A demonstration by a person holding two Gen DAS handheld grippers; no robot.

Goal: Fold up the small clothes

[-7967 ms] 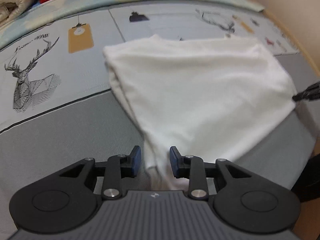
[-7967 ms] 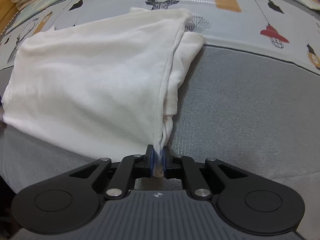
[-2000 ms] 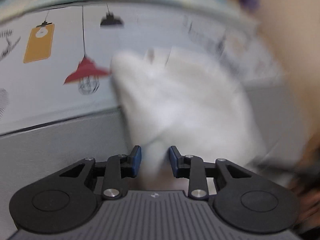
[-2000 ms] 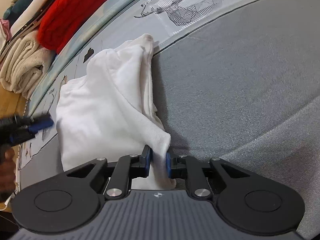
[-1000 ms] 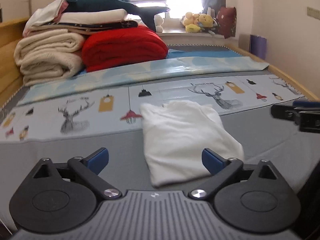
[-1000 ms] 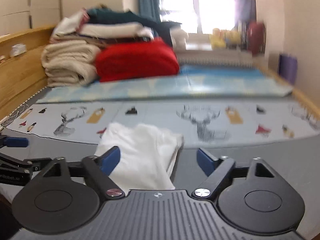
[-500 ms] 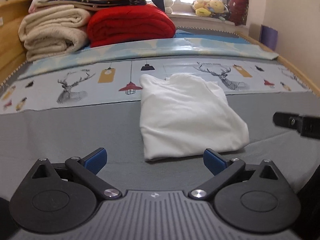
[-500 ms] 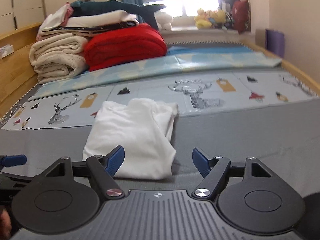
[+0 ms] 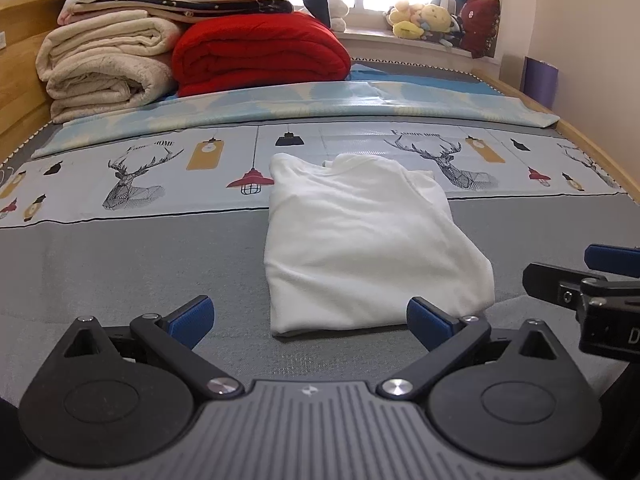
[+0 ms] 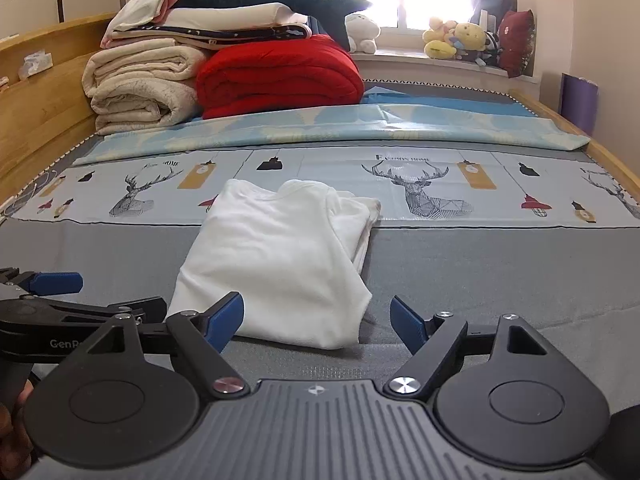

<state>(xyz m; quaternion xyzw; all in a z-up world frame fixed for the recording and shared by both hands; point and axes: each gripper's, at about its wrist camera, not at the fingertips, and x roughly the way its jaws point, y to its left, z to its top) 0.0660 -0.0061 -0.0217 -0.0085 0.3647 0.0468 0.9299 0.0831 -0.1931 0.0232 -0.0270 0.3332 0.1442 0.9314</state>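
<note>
Both grippers spread wide, holding nothing.
Left gripper [image 9: 310, 316] and right gripper [image 10: 316, 318] sit side by side, angled downward; right jaws have just been widening, nothing between them.

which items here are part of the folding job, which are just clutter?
Job:
- folded white garment, lying free on the grey bedcover
- left hand-held gripper, open, empty
- right hand-held gripper, open, empty

Lying about:
- red blanket
- cream blankets
- folded linens and dark plush shark on top
- plush toys on windowsill
</note>
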